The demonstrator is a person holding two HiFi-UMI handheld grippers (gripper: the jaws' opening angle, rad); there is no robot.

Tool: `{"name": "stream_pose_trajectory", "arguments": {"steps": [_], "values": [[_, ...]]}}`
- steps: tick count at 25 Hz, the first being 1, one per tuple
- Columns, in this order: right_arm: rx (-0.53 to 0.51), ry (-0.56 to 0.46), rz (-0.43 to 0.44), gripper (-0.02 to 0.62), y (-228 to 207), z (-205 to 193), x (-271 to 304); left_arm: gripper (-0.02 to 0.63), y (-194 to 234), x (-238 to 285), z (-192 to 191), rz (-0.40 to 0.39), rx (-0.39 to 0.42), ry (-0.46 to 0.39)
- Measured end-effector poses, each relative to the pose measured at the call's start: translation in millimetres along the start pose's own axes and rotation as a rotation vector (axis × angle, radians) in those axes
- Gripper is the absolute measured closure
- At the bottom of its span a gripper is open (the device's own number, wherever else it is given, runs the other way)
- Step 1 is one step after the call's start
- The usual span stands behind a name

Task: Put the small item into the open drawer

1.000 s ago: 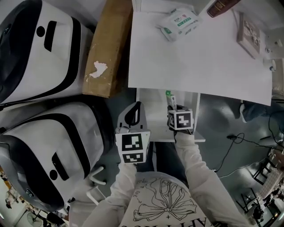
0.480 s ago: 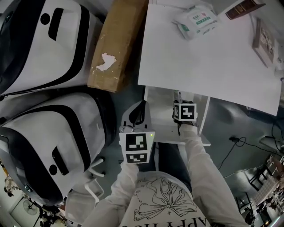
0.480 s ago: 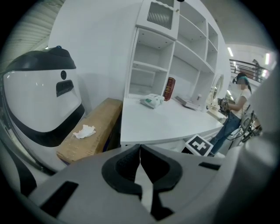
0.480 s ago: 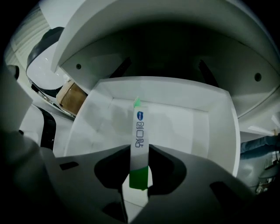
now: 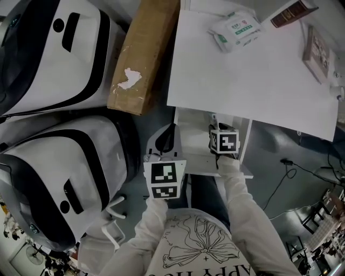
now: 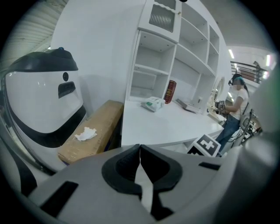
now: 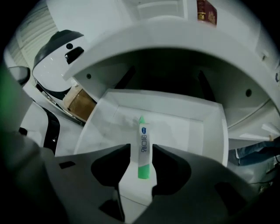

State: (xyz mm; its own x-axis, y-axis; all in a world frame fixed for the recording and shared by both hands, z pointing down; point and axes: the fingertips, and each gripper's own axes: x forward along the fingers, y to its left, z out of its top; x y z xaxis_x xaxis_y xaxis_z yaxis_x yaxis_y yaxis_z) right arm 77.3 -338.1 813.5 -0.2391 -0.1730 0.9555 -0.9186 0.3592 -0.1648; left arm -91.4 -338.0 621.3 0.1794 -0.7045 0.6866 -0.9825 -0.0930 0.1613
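The small item is a white and green tube point(image 7: 143, 135). It points into the open white drawer point(image 7: 192, 127), between the jaws of my right gripper point(image 7: 141, 151). Those jaws are opening, and the pads no longer press on the tube. In the head view my right gripper point(image 5: 215, 126) hangs over the drawer point(image 5: 188, 143), just under the white desk's point(image 5: 253, 70) front edge. My left gripper point(image 5: 167, 132) hovers by the drawer's left side. It is shut with nothing between its pads point(image 6: 131, 162).
A long cardboard box point(image 5: 143, 59) lies left of the desk. Two large white and black machines point(image 5: 59, 178) point(image 5: 48, 54) fill the left side. A pack of wipes point(image 5: 237, 31) and a dark book point(image 5: 294, 13) lie at the desk's back. A person point(image 6: 238, 100) stands far right.
My right gripper has stayed over the drawer with the tube and edged a little further in under the desk edge. The left gripper has hardly moved.
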Motion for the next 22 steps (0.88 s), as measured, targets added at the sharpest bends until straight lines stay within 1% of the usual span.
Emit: {"name": "stream_pose_trajectory", "arguments": {"steps": [2, 4, 7, 9, 11, 14, 18, 22], "values": [[0.006, -0.050, 0.006, 0.448, 2, 8, -17, 0.600, -3, -3, 10, -0.003, 0.003, -0.022], [0.005, -0.098, 0.013, 0.479, 6, 13, -39, 0.600, -6, -10, 20, -0.003, 0.005, -0.040], [0.007, -0.174, 0.011, 0.497, 14, 18, -85, 0.600, -14, -27, 36, -0.004, 0.010, -0.062], [0.025, -0.256, 0.009, 0.509, 15, 33, -119, 0.600, -20, -35, 51, -0.008, 0.020, -0.092], [0.035, -0.357, -0.001, 0.527, 13, 58, -153, 0.600, -25, -39, 72, -0.013, 0.035, -0.140], [0.021, -0.485, -0.017, 0.541, 13, 85, -206, 0.600, -34, -53, 100, -0.015, 0.055, -0.203], [0.030, -0.645, -0.020, 0.551, 12, 111, -275, 0.600, -46, -79, 133, -0.016, 0.074, -0.284], [0.034, -0.788, -0.035, 0.558, 13, 128, -335, 0.600, -57, -107, 161, -0.018, 0.086, -0.366]]}}
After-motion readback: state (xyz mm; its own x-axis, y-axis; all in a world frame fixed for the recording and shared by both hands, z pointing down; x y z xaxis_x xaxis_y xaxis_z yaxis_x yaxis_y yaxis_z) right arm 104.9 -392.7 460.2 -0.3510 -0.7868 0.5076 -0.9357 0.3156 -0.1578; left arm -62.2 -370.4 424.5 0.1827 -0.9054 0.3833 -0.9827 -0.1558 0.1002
